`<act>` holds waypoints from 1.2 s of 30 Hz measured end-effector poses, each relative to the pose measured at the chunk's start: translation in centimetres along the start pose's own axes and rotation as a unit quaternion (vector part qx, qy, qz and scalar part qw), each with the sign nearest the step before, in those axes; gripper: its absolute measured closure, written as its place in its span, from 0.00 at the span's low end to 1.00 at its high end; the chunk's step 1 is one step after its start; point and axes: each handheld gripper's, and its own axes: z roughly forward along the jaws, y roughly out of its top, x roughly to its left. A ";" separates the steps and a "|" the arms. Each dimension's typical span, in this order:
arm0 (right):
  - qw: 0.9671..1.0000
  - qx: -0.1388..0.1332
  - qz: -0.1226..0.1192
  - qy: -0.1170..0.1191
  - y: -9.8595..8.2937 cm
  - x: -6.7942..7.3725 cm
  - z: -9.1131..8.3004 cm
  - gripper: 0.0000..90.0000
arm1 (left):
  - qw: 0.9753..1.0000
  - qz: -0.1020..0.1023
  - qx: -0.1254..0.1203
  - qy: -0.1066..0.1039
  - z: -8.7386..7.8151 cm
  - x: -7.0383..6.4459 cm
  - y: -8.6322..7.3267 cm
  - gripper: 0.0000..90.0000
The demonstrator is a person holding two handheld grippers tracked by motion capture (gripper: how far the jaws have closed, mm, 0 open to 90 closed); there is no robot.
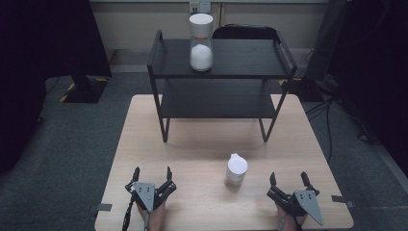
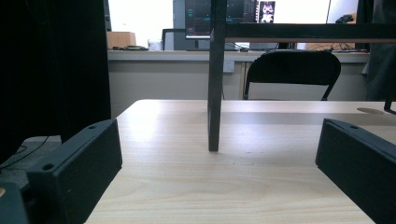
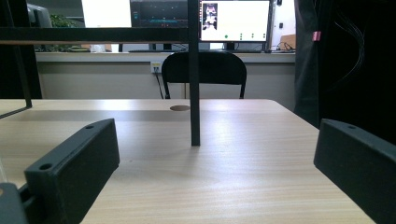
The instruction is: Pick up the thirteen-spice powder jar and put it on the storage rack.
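Note:
A small white lidded jar (image 1: 236,170) stands on the light wooden table (image 1: 192,154), between my two grippers and nearer the right one. My left gripper (image 1: 152,174) rests near the front left edge, open, nothing between its jaws. My right gripper (image 1: 288,178) rests near the front right edge, also open and empty. A black two-tier rack (image 1: 221,77) stands at the back of the table. On its top shelf sits a tall clear canister (image 1: 201,42) with a white lid and white contents. The left gripper view looks at the rack's leg (image 2: 214,93); the right gripper view looks at another rack leg (image 3: 194,84).
A black chair (image 3: 205,70) and a desk with lit monitors (image 3: 233,21) stand beyond the table's far edge. Dark stands and cables sit on the grey floor at both sides. Bare tabletop lies between the rack's legs and the grippers.

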 end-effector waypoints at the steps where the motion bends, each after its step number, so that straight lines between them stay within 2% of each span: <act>1: 1.000 0.000 0.000 0.000 0.0 0.0 0.0 0.00 | 1.000 0.000 0.000 0.000 0.0 0.0 0.0 0.00; 4: 1.000 -0.004 0.000 -0.017 -0.1 0.6 -0.1 0.00 | 1.000 0.000 0.000 -0.003 0.0 0.1 0.0 0.00; 11: 1.000 0.011 -0.002 -0.005 0.4 0.2 0.2 0.00 | 1.000 0.000 0.000 0.000 0.0 0.0 0.0 0.00; 16: 1.000 0.007 -0.009 0.005 1.5 0.2 0.3 0.00 | 1.000 0.000 0.000 0.001 0.0 -0.1 0.0 0.00; 21: 0.999 -0.018 -0.011 0.029 3.7 0.5 0.6 0.00 | 1.000 0.000 0.000 0.001 0.0 -0.1 0.0 0.00; 22: 0.999 -0.018 -0.011 0.029 3.7 0.5 0.6 0.00 | 1.000 0.000 0.000 0.001 0.0 -0.1 0.0 0.00; 24: 0.998 -0.029 -0.008 0.056 5.3 0.9 1.0 0.00 | 1.000 0.000 0.000 0.001 0.0 -0.1 0.0 0.00; 25: 0.998 -0.029 -0.008 0.056 5.3 0.9 1.0 0.00 | 1.000 0.000 0.000 0.002 0.0 -0.1 0.0 0.00; 27: 0.996 -0.039 -0.013 0.077 6.4 1.7 1.3 0.00 | 1.000 0.000 0.000 0.004 0.0 -0.2 0.0 0.00; 31: 0.993 -0.048 -0.017 0.102 7.5 3.3 1.7 0.00 | 1.000 0.000 0.000 0.005 0.0 -0.2 0.0 0.00; 32: 0.992 -0.048 -0.018 0.113 7.6 3.7 1.9 0.00 | 1.000 0.000 0.000 0.005 0.0 -0.2 0.0 0.00; 34: 0.992 -0.048 -0.018 0.117 7.7 4.0 2.0 0.00 | 1.000 0.000 0.000 0.005 0.0 -0.2 0.0 0.00; 36: 0.990 -0.046 -0.021 0.135 7.6 5.0 2.3 0.00 | 1.000 0.000 0.000 0.005 0.0 -0.2 0.0 0.00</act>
